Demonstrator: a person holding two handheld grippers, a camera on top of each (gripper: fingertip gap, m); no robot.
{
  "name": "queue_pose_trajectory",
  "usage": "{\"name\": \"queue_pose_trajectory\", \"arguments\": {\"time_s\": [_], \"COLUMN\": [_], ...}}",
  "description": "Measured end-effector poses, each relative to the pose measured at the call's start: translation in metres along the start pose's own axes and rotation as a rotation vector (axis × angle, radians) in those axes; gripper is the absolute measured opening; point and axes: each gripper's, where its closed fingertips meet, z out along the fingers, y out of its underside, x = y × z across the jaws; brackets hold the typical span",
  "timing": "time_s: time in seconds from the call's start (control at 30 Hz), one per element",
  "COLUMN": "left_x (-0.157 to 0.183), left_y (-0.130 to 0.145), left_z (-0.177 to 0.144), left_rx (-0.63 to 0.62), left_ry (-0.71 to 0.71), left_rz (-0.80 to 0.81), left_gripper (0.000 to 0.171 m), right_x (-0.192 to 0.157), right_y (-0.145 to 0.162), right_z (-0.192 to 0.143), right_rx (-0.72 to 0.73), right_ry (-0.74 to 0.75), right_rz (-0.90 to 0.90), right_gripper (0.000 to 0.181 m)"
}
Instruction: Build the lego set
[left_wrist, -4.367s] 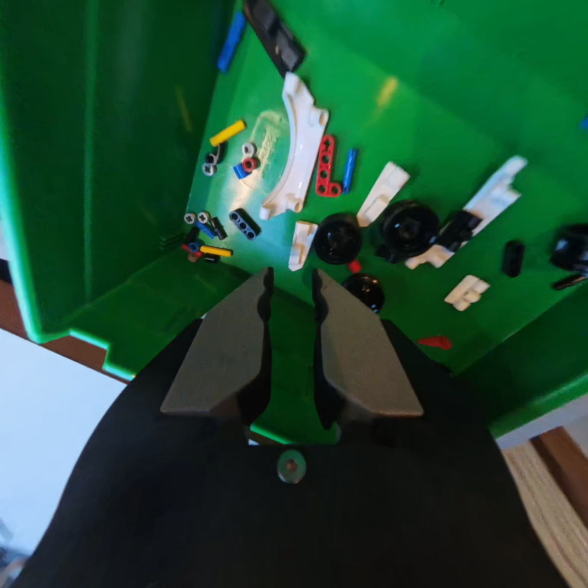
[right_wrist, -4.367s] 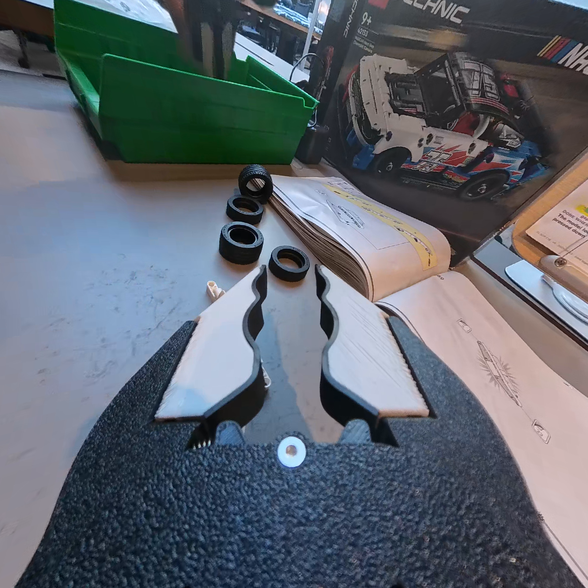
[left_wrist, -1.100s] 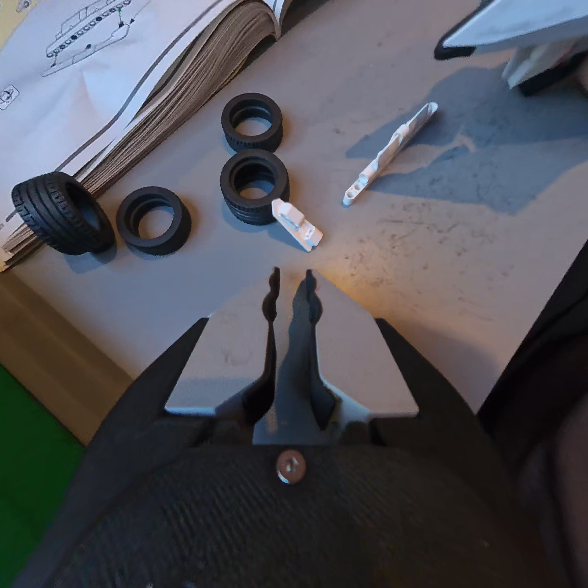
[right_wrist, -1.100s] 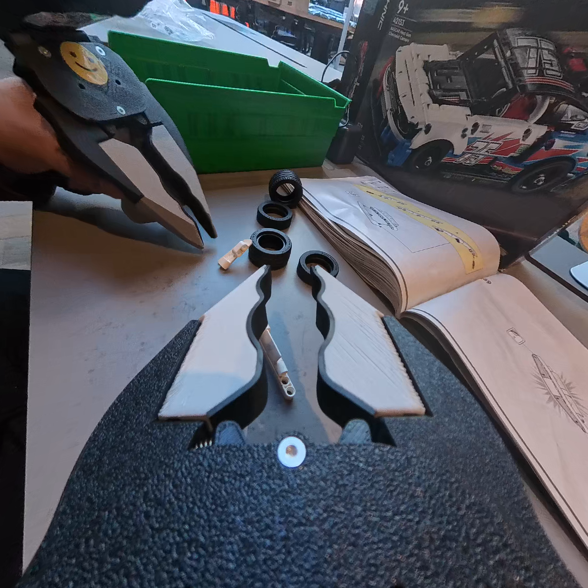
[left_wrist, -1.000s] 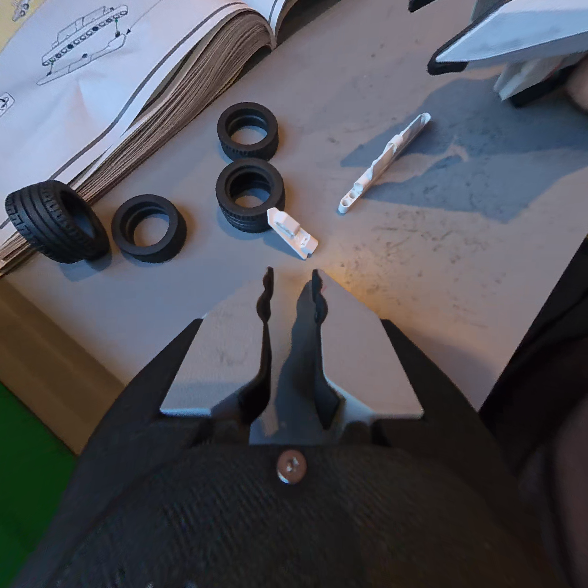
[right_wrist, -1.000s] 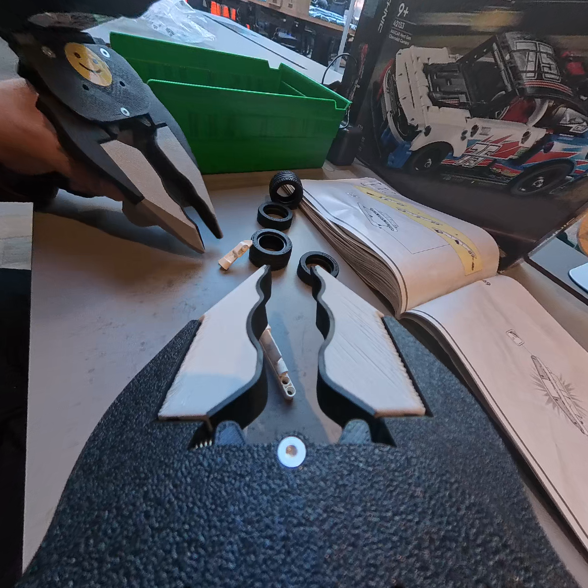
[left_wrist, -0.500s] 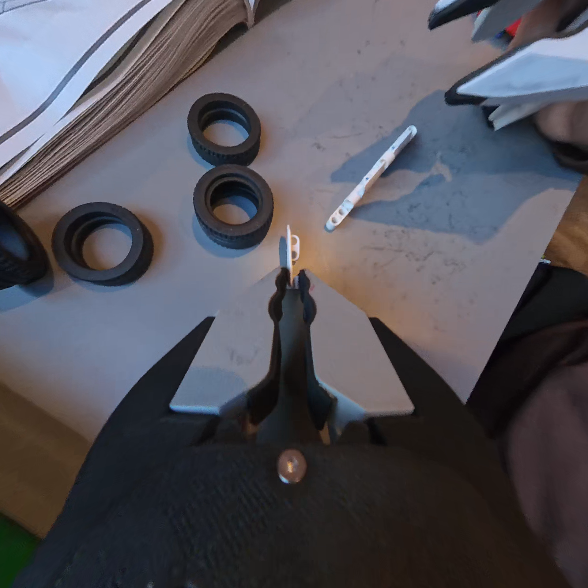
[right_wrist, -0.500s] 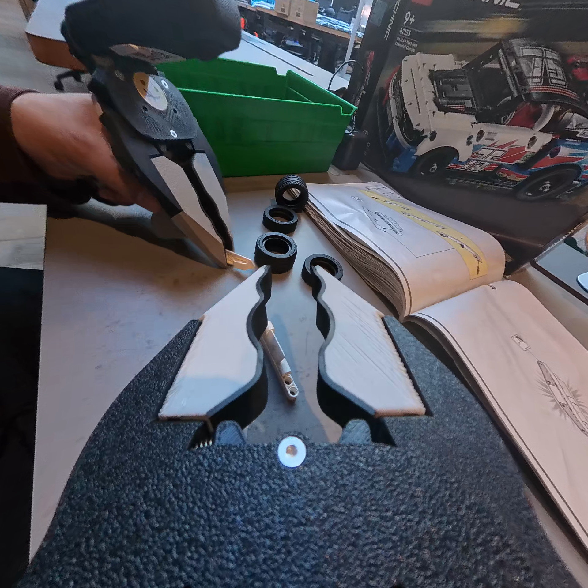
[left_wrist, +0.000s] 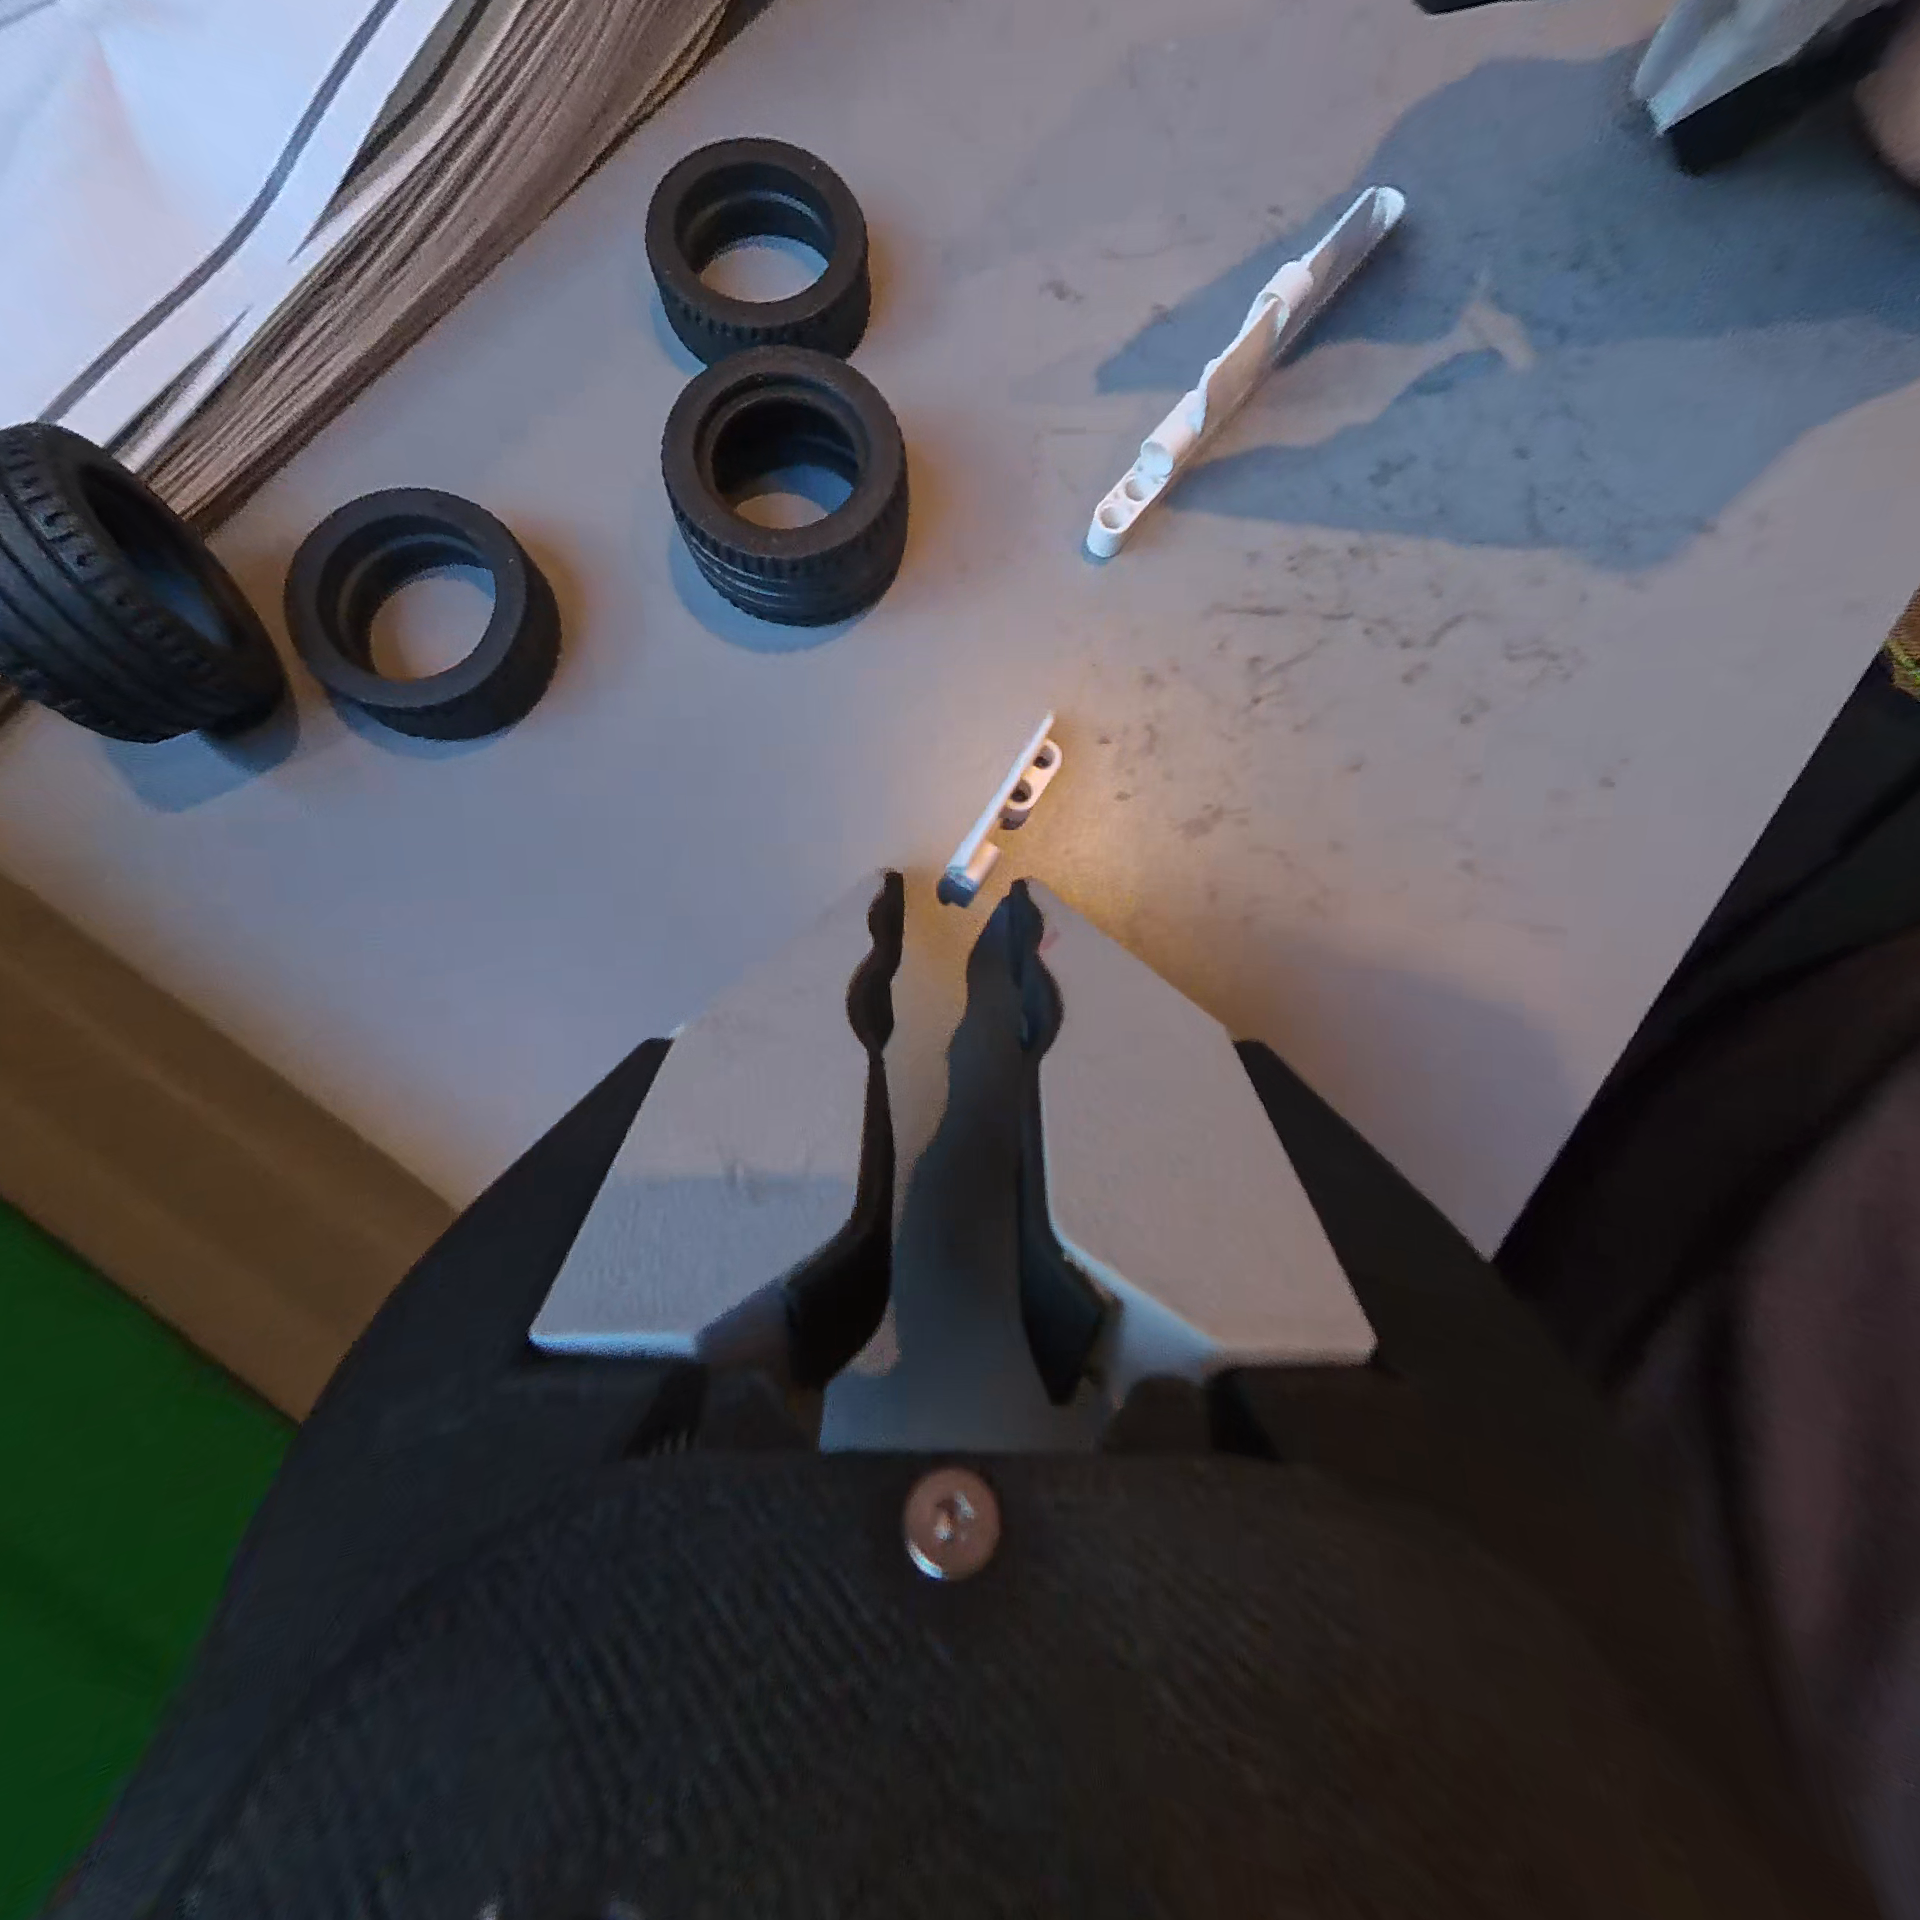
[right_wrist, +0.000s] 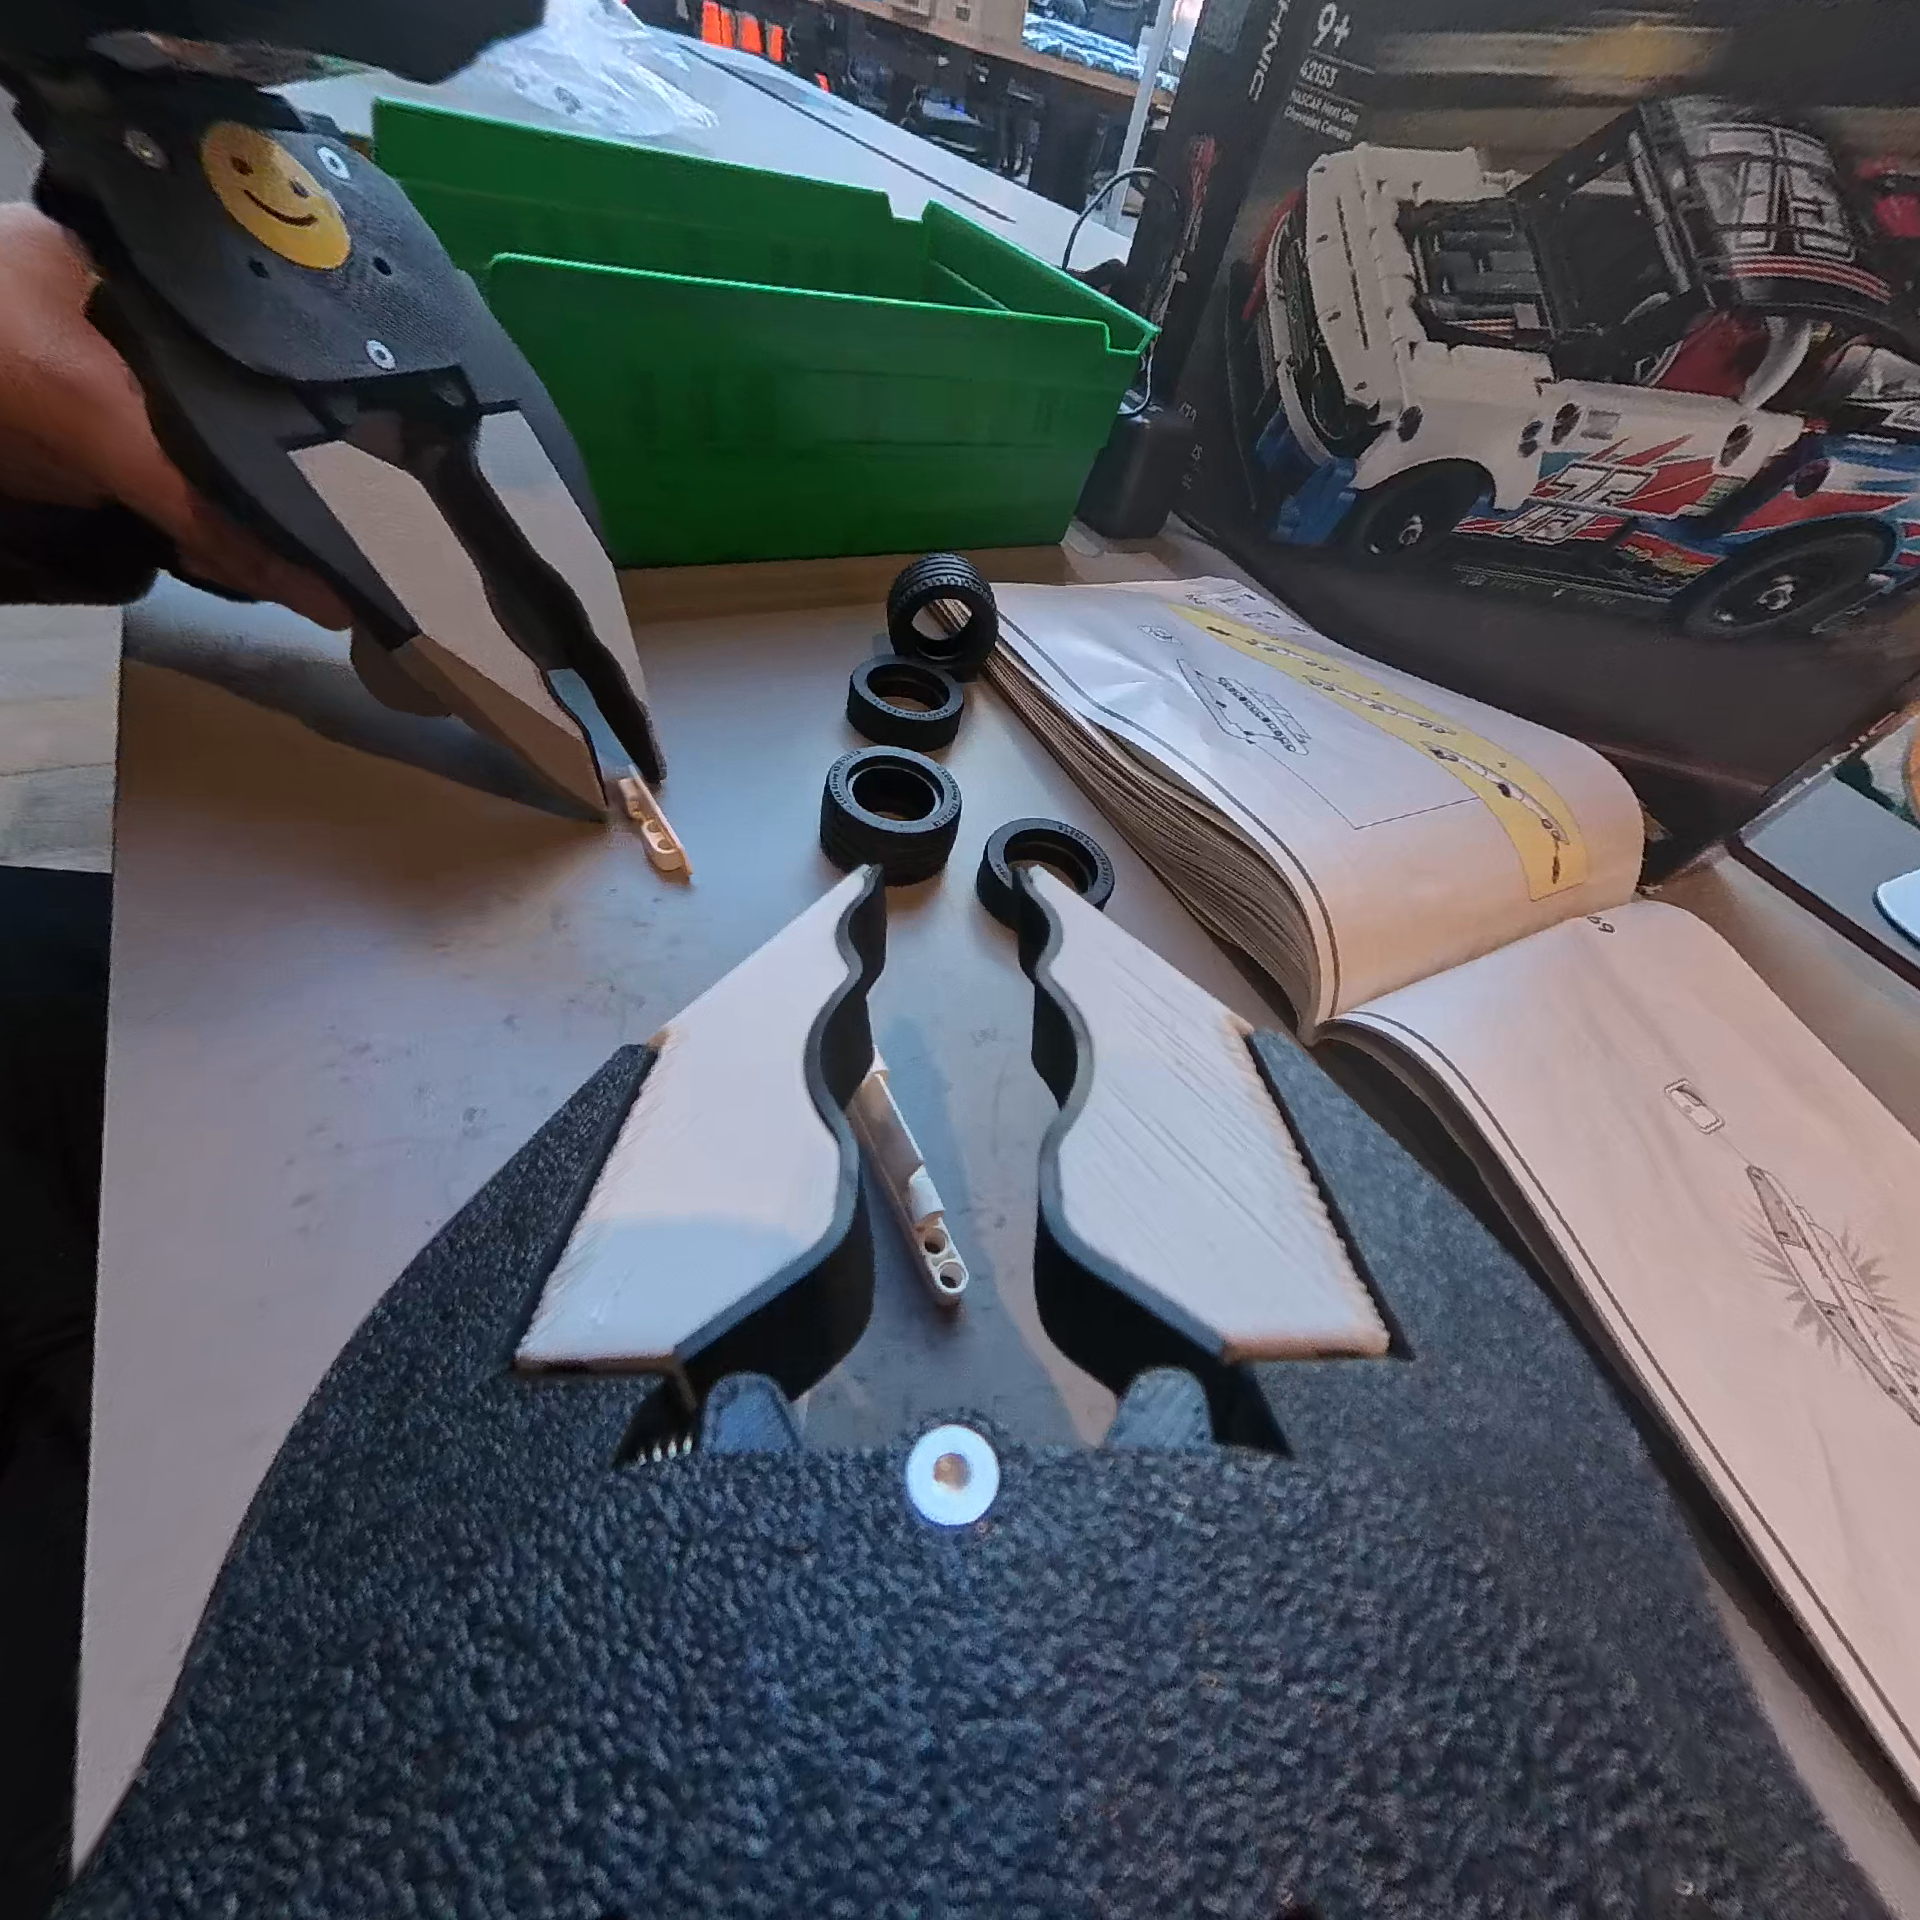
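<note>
Your left gripper (left_wrist: 954, 894) has dragged the small white piece (left_wrist: 1013, 805) away from the stacked tyre (left_wrist: 784, 483) and eased off. The jaws now stand narrow, with a sliver of table showing on either side of the piece's near end, so I'd call it let go. The piece sits on edge dead ahead of those tips, its long axis running on from the fingers and leaning slightly right. Your right gripper (right_wrist: 951, 883) hangs wide open over the long white beam (right_wrist: 899, 1169), farther off. The left is nearer, so re-pinch across the thin faces.
</note>
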Motion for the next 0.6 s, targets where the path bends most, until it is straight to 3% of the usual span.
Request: {"name": "queue_pose_trajectory", "arguments": {"time_s": [0.43,0.6], "left_x": [0.007,0.011], "left_y": [0.016,0.017], "left_z": [-0.014,-0.015], "left_rx": [0.055,0.083], "left_ry": [-0.077,-0.041], "left_rz": [0.057,0.026], "left_gripper": [0.019,0.023], "right_x": [0.002,0.001], "right_y": [0.0,0.001], "right_z": [0.0,0.001], "right_rx": [0.001,-0.005], "right_ry": [0.025,0.016], "right_rz": [-0.016,-0.014], "right_gripper": [0.025,0.025]}}
